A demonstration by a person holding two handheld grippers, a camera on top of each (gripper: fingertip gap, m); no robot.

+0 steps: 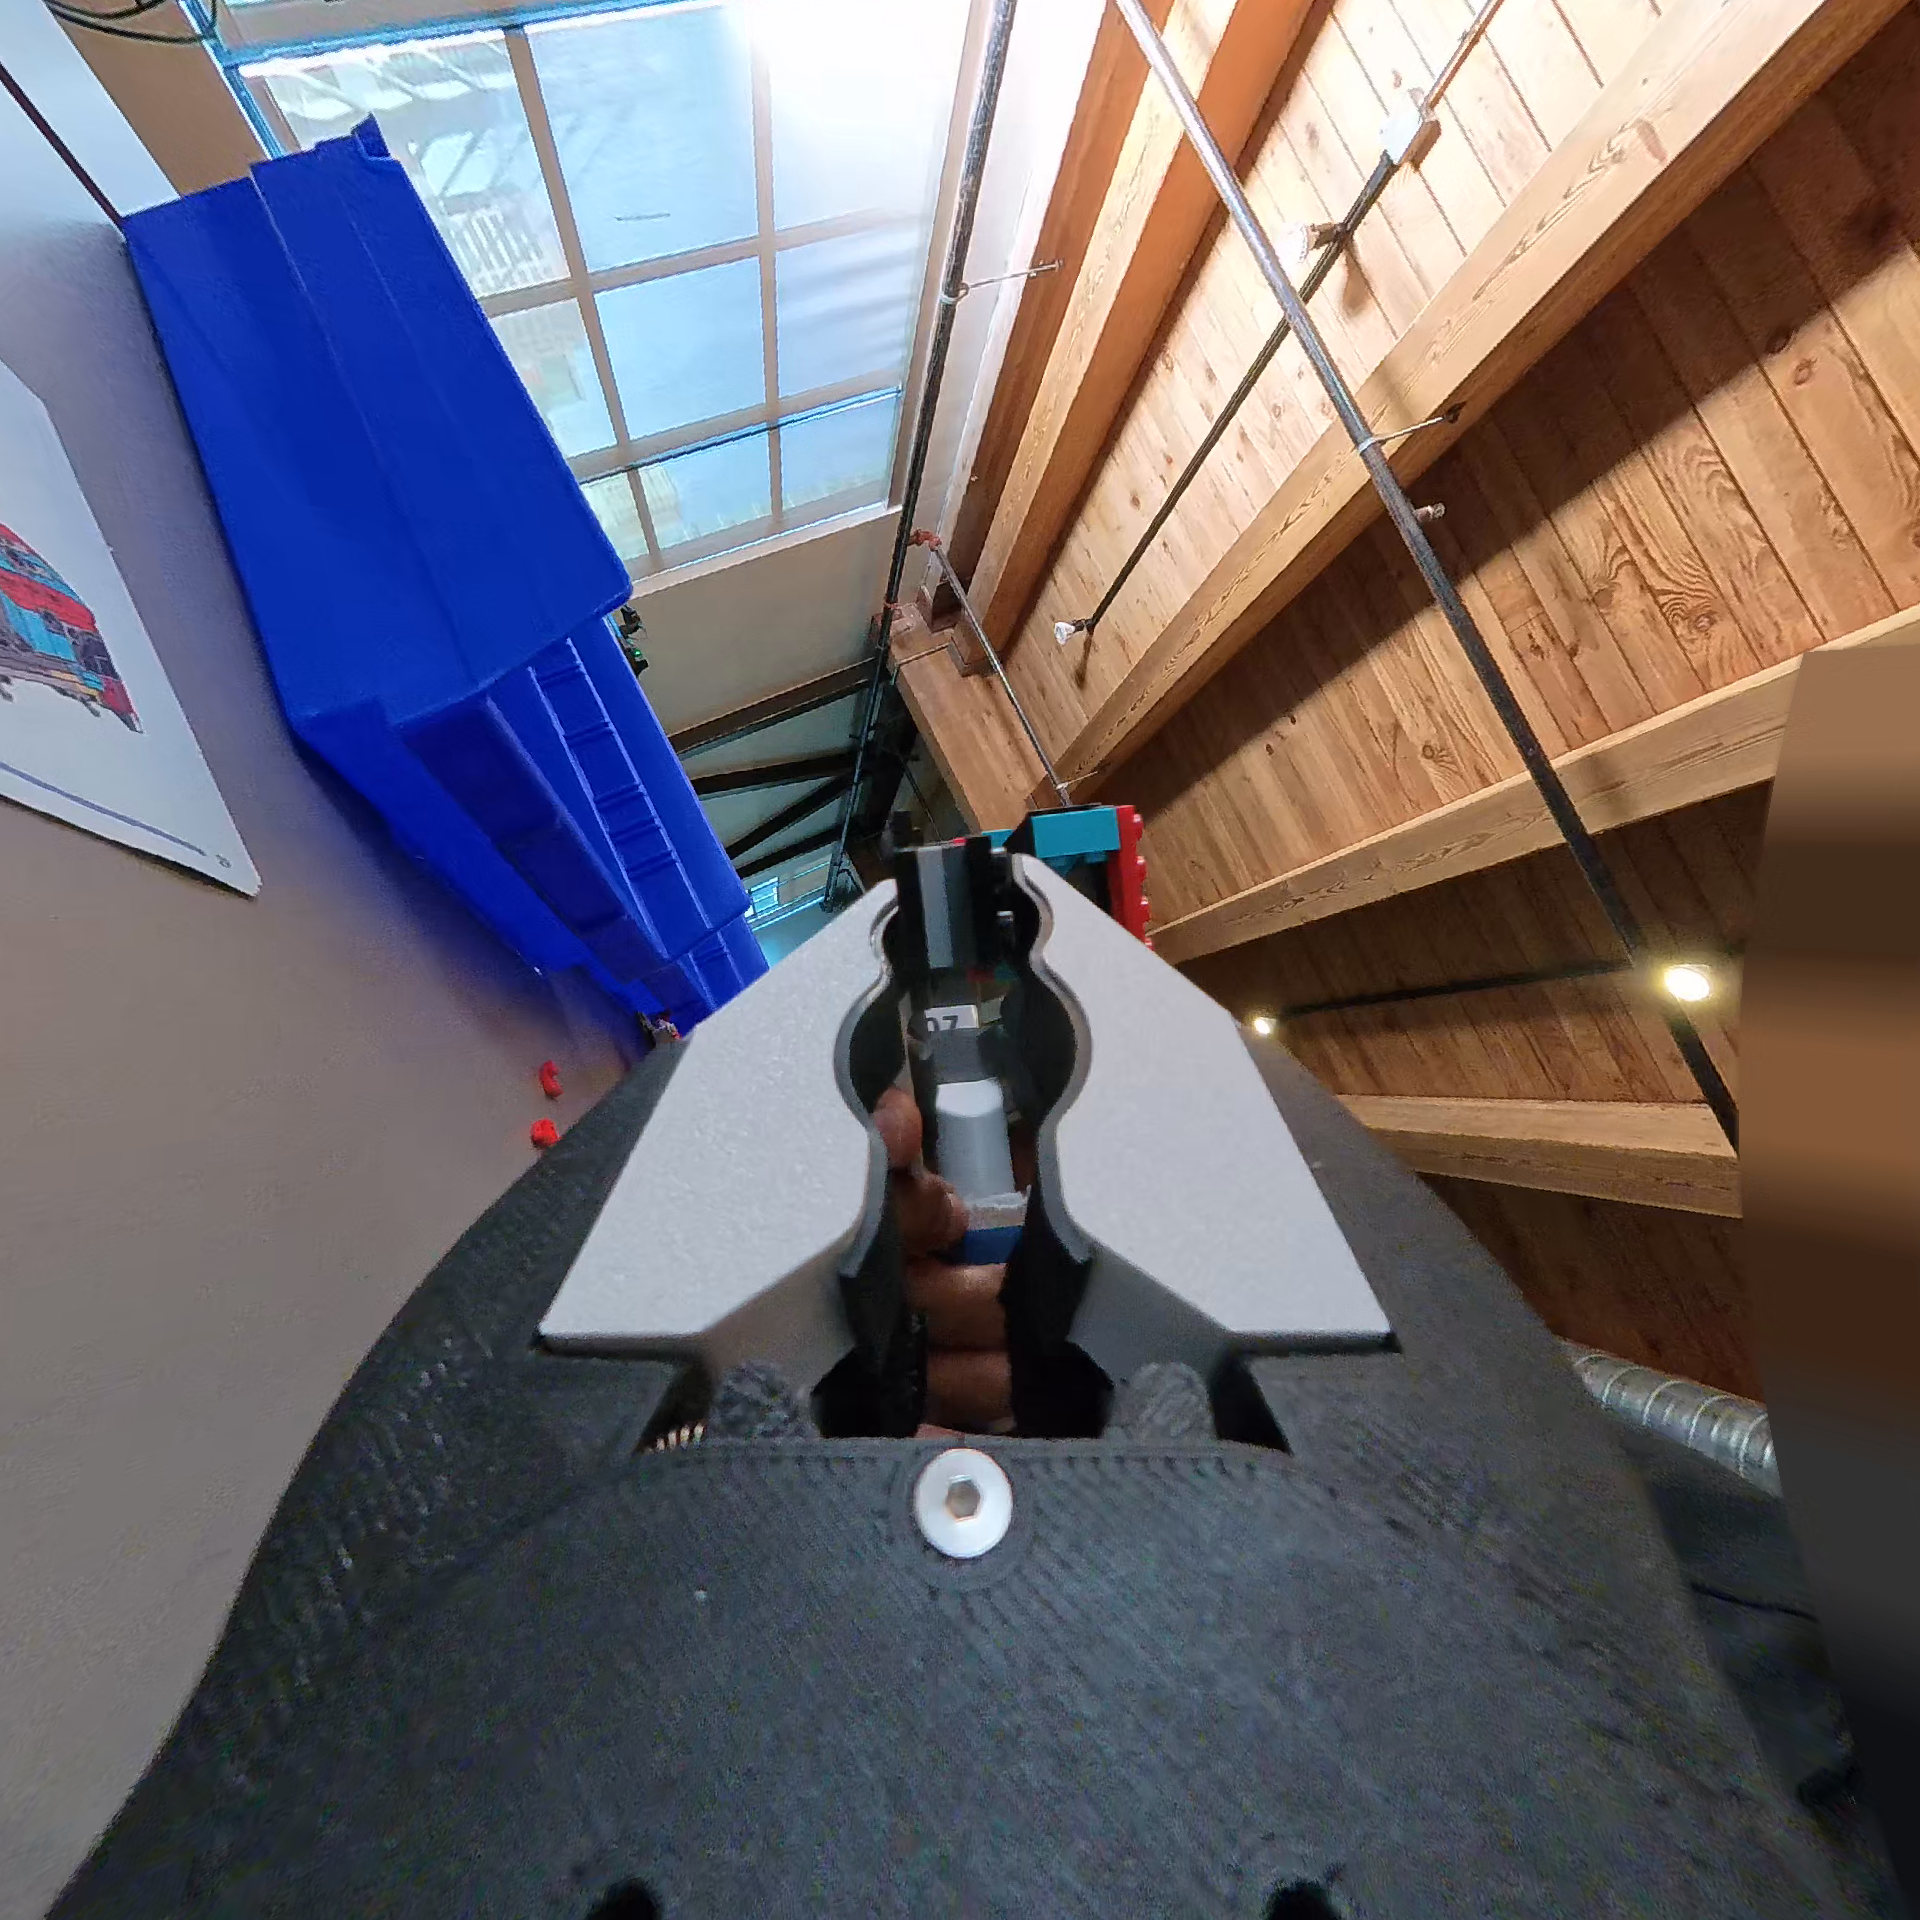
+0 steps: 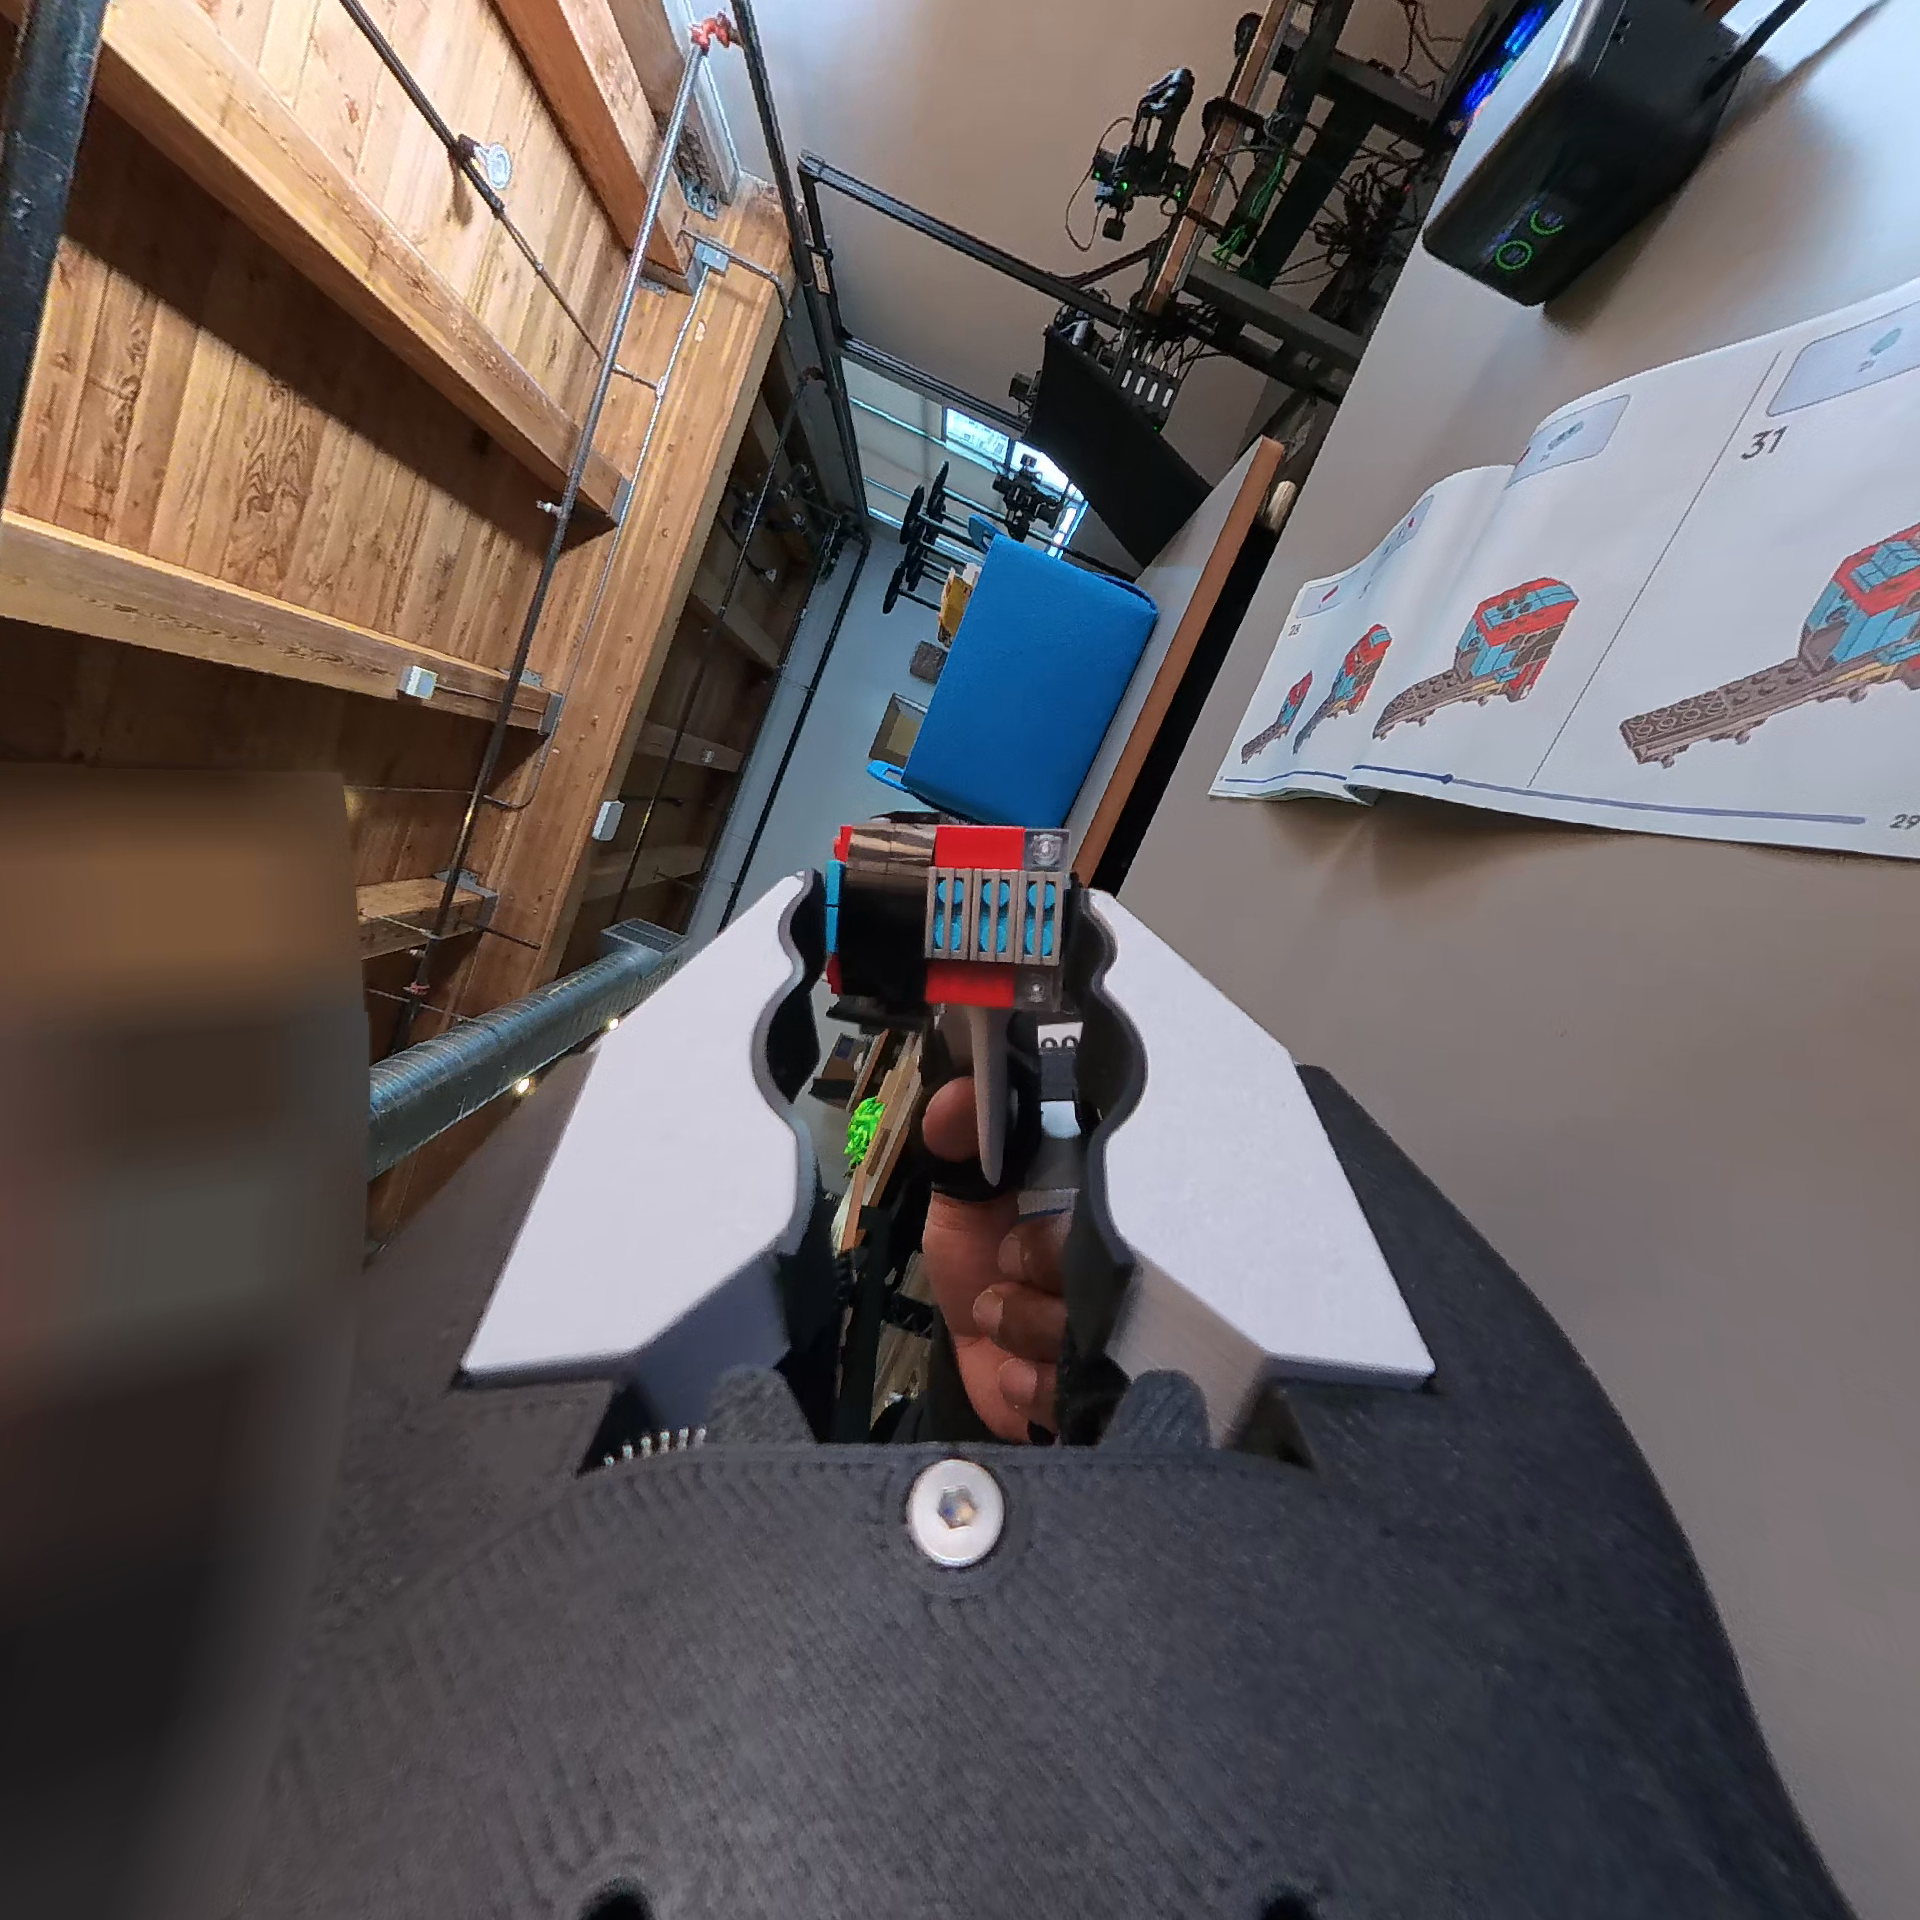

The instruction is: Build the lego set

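Observation:
In the left wrist view my left gripper (image 1: pixel 956 896) is shut on a black and dark grey lego piece (image 1: pixel 940 914), held up in the air. Just past it is the teal and red end of the lego model (image 1: pixel 1091 836); I cannot tell whether the two touch. In the right wrist view my right gripper (image 2: pixel 940 920) is shut on the lego model (image 2: pixel 966 914), a red, black and blue block with a grey grille. Its fingers (image 2: pixel 1174 1122) press on both sides. Behind it a hand (image 2: pixel 997 1299) holds the other gripper's handle.
Blue storage bins (image 1: pixel 436 582) stand on the grey table (image 1: pixel 208 1091), with small red pieces (image 1: pixel 545 1077) beside them. An open instruction booklet (image 2: pixel 1621 644) and a black device (image 2: pixel 1579 135) lie on the table. Wooden ceiling beams fill the background. My left and right fingertips are right by each other. Both grippers' tips are roughly 35 cm from the black device (image 2: pixel 1579 135).

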